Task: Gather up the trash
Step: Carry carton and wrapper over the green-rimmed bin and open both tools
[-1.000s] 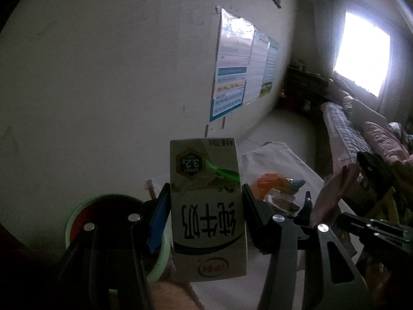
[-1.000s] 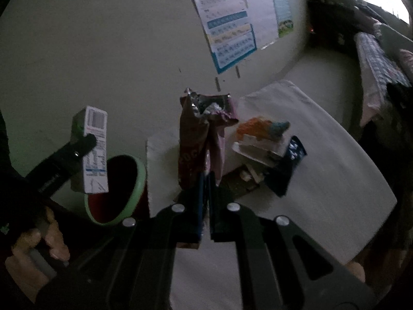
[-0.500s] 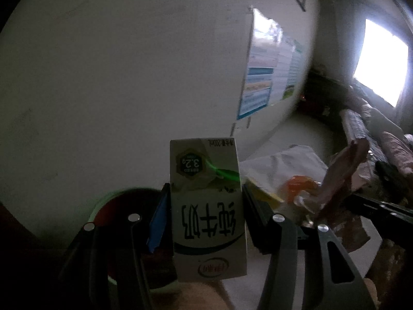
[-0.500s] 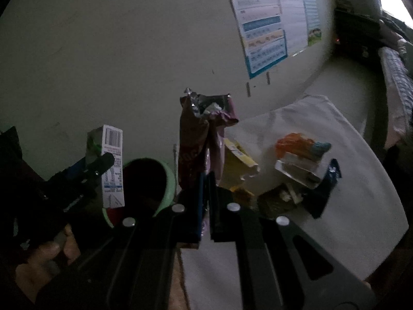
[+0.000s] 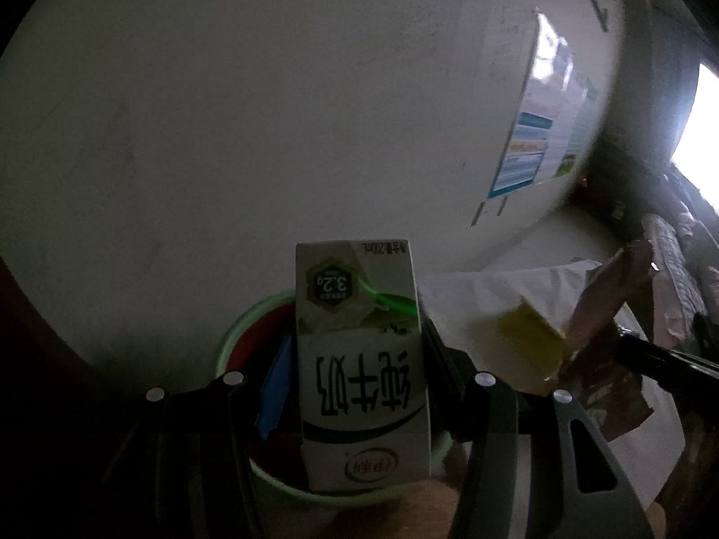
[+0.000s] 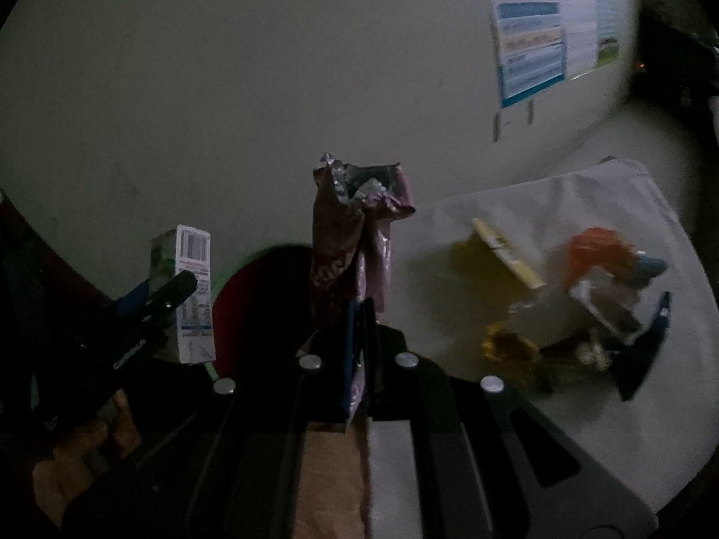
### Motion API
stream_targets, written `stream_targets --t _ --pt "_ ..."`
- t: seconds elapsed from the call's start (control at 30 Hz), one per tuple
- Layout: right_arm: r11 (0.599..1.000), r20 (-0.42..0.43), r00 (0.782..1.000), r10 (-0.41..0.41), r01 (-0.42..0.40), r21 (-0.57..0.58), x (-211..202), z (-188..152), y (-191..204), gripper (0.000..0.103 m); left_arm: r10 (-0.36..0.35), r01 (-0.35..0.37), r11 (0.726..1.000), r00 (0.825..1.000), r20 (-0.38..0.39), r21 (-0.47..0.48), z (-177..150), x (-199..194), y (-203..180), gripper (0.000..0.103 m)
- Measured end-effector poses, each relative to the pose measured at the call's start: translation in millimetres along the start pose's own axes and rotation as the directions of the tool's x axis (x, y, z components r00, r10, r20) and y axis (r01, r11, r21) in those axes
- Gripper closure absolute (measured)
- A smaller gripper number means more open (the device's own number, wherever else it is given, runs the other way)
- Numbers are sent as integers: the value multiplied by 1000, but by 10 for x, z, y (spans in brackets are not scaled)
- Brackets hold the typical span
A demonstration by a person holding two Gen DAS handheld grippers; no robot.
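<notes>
A white and green milk carton [image 5: 359,359] hangs upside down in my left gripper [image 5: 357,350], which is shut on its sides. The carton is over the mouth of a round bin [image 5: 242,328] with a pale green rim and a dark red inside. In the right wrist view the same carton [image 6: 191,301] shows at the left beside the bin [image 6: 256,296]. My right gripper [image 6: 359,310] is shut on a crumpled maroon snack wrapper [image 6: 346,233], held upright just right of the bin. That wrapper [image 5: 602,314] shows at the right in the left wrist view.
A white cloth [image 6: 584,197] lies on the surface to the right, bearing a yellow box [image 6: 503,251], an orange wrapper [image 6: 593,251], a dark blue packet [image 6: 647,350] and other scraps. A pale wall [image 6: 224,67] with posters [image 6: 534,45] stands behind. A person's hand [image 6: 67,462] holds the left tool.
Both grippers have swung left toward the bin with their loads. The bin now lies directly under the carton, and the litter on the cloth has slid to the right of both views.
</notes>
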State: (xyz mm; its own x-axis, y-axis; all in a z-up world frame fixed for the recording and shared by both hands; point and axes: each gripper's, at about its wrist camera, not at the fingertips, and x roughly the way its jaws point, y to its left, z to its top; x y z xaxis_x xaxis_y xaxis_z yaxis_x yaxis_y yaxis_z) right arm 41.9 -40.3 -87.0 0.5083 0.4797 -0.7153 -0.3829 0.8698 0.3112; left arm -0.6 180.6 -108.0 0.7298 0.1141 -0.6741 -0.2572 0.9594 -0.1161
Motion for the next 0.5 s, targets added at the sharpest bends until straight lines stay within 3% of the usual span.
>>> stream_targets --t 0.5 --pt "994 -132 991 38 -51 -100 704 68 547 98 26 -37 996 990 -137 -80 -265 613 357 52"
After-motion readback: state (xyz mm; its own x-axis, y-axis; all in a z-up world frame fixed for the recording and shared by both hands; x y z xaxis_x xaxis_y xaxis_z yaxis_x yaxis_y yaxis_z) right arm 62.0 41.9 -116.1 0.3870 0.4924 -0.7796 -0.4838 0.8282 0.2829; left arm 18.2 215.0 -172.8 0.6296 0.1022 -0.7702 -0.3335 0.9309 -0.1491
